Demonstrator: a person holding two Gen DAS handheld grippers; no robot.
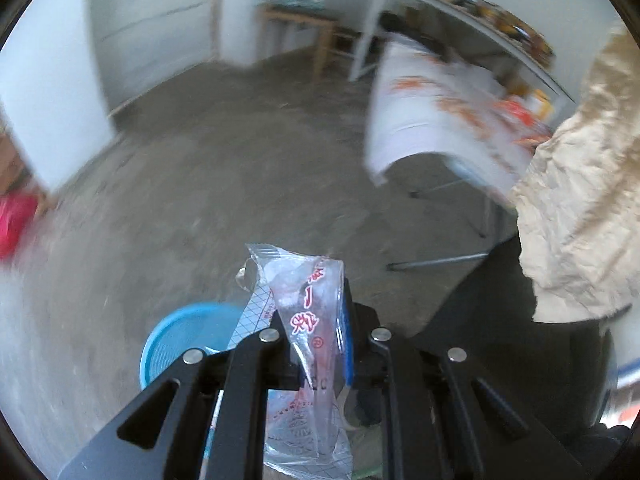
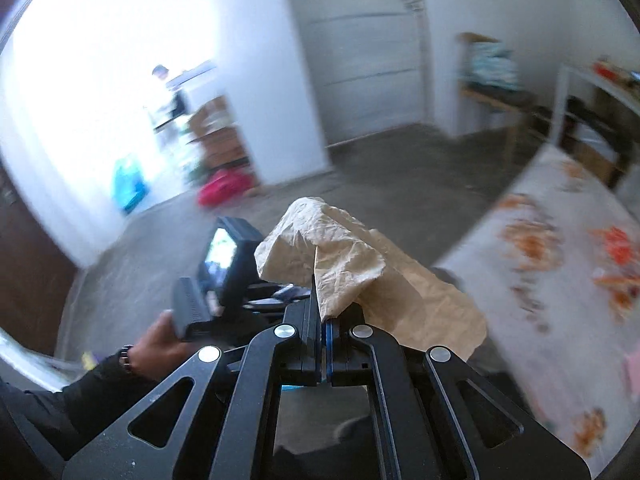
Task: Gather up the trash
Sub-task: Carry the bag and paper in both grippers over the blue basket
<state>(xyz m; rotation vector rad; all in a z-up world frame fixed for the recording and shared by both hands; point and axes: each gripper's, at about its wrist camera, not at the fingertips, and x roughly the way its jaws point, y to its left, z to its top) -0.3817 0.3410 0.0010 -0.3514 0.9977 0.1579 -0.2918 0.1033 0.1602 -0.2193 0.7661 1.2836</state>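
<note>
My left gripper (image 1: 312, 312) is shut on a clear plastic wrapper (image 1: 308, 320) with red print, which sticks up between the fingers. Just below and left of it stands a blue mesh bin (image 1: 180, 340) on the concrete floor. My right gripper (image 2: 322, 312) is shut on a crumpled brown paper bag (image 2: 352, 268); the same brown paper bag (image 1: 580, 200) fills the right edge of the left wrist view. In the right wrist view a hand (image 2: 160, 344) holds the other gripper's handle at lower left.
A table with a white, orange-flowered cloth (image 1: 440, 120) (image 2: 560, 264) stands to the right on metal legs. A wooden table (image 1: 300, 20) and a white door are at the back. A pink bag (image 2: 222, 188) and shelves (image 2: 216, 132) sit by the bright doorway.
</note>
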